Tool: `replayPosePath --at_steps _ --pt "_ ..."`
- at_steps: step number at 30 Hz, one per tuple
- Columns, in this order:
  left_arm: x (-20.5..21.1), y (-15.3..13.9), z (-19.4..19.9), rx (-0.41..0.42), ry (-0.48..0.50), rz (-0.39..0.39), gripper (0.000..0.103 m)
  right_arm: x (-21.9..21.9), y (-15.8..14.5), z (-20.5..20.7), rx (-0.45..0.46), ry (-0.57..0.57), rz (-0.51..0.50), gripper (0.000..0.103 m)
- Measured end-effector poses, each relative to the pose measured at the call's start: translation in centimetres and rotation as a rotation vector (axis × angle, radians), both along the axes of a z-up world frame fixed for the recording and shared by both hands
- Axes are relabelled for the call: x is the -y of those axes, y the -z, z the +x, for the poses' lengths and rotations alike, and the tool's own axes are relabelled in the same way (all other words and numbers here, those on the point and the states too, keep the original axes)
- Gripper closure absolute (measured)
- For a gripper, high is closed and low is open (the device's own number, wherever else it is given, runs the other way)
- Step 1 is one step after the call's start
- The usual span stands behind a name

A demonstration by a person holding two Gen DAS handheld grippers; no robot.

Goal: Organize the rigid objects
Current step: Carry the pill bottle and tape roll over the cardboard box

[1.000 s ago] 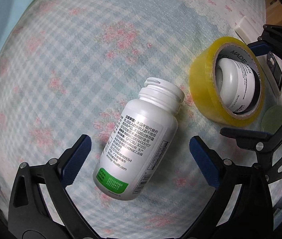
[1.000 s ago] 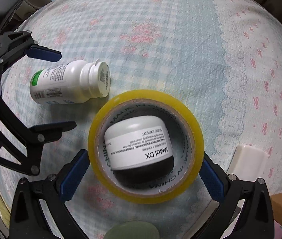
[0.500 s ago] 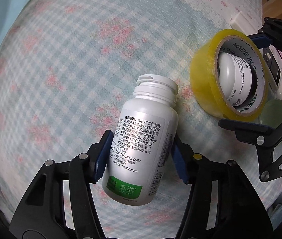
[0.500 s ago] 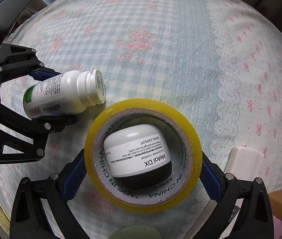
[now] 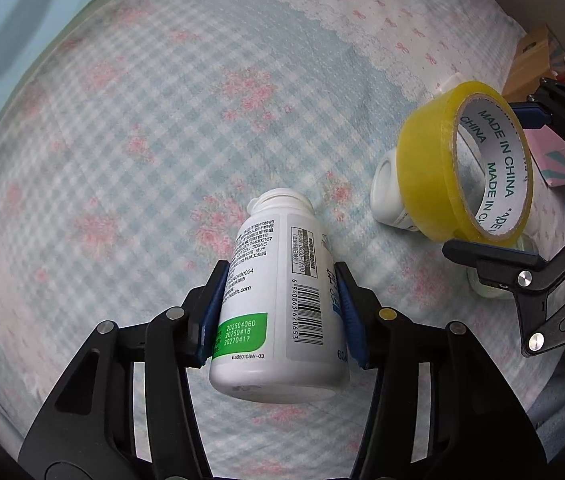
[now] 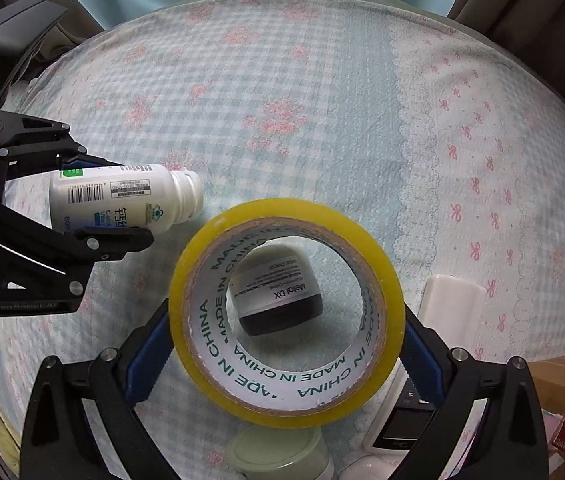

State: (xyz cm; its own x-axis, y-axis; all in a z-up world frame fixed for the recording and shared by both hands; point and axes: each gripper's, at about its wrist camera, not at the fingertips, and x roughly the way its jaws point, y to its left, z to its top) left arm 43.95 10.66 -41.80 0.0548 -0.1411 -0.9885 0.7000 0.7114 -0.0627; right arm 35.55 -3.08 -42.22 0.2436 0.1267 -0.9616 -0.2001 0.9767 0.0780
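My left gripper (image 5: 280, 312) is shut on a white pill bottle (image 5: 278, 304) with a green label patch, held above the checked floral cloth. The bottle also shows in the right wrist view (image 6: 122, 202) between the left gripper's fingers. My right gripper (image 6: 286, 344) is shut on a yellow tape roll (image 6: 286, 312), lifted off the cloth; the roll shows in the left wrist view (image 5: 462, 160) too. A white cream jar with a black lid (image 6: 278, 294) lies on the cloth below, seen through the roll's hole, and beside the roll in the left wrist view (image 5: 388, 196).
A white bar-shaped object (image 6: 452, 308) lies right of the tape. A pale green lidded jar (image 6: 278, 456) and a white device with a dark screen (image 6: 398, 424) sit near the front edge. Cardboard and pink boxes (image 5: 554, 156) stand beyond the cloth's right edge.
My left gripper closed on the pill bottle and lifted it. My right gripper raised the tape roll off the cream jar, which stayed on the cloth.
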Motion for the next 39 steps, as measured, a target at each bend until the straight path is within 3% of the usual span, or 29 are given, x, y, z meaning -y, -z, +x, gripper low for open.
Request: replayPosePath --at_steps 10,21,30,35,39 --pt "-2.5 -6.1 -3.3 0.045 -0.070 -0.084 0.056 0.9 -3.2 -2.2 0.054 0.023 0.007 0.004" --pt "1.2 -17.2 -9.4 0.170 -0.056 -0.226 0.056 5.2 -15.1 -9.4 0.159 0.134 0.047 0.004" --pt "9.4 -25.7 -15.2 0.248 0.004 -0.335 0.056 13.4 -23.4 -17.2 0.247 0.217 0.055 0.004" --pt "15.6 -28.4 -18.2 0.278 0.007 -0.356 0.056 20.3 -25.4 -20.2 0.278 0.249 0.060 0.004" --pt "20.6 -28.9 -20.1 0.268 -0.042 -0.367 0.056 26.6 -25.8 -21.7 0.278 0.260 0.100 0.004"
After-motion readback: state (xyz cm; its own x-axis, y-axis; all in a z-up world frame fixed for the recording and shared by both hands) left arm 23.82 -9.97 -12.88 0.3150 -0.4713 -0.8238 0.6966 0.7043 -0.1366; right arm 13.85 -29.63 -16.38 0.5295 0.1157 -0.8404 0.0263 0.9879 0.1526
